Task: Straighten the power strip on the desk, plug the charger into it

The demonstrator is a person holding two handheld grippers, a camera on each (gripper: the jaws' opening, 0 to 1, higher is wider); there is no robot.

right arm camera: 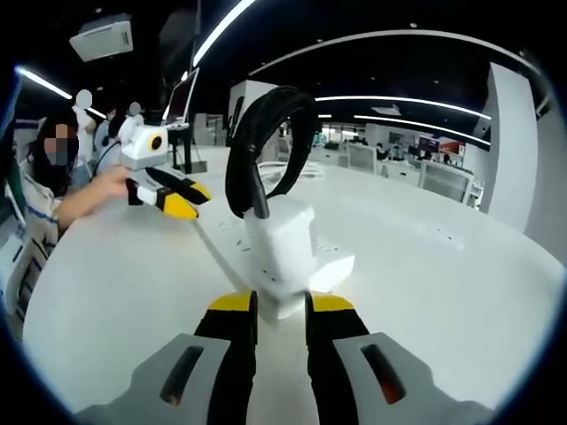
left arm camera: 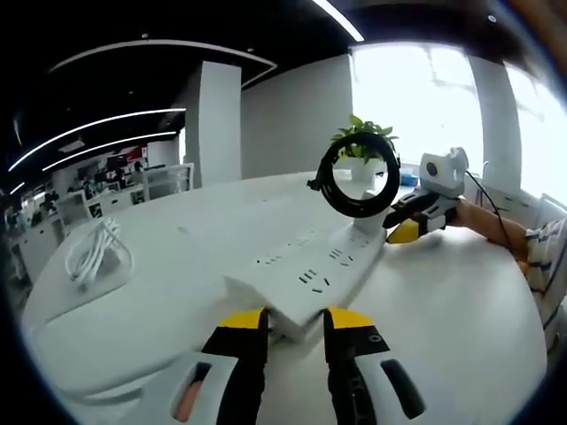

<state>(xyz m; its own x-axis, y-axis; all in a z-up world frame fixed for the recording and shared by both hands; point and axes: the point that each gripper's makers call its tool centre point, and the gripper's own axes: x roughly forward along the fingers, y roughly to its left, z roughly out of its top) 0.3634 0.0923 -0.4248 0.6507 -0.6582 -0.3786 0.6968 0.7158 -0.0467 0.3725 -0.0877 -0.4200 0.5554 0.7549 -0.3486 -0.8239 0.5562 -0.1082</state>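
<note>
In the left gripper view, the left gripper (left arm camera: 295, 320) is closing its jaws on the near end of the white power strip (left arm camera: 306, 274), which is lying flat on the white surface (left arm camera: 452, 310). No writing is readable on it. At its far end the white charger (left arm camera: 369, 221) is standing, its black cable coil (left arm camera: 359, 177) rising above it. In the right gripper view, the right gripper (right arm camera: 281, 305) is clamping its jaws on the charger (right arm camera: 282, 252). Off to the side, a bundle of white cable (left arm camera: 96, 252) is lying on the surface. Farther back, a potted plant (left arm camera: 365, 142) is standing by the window.
</note>
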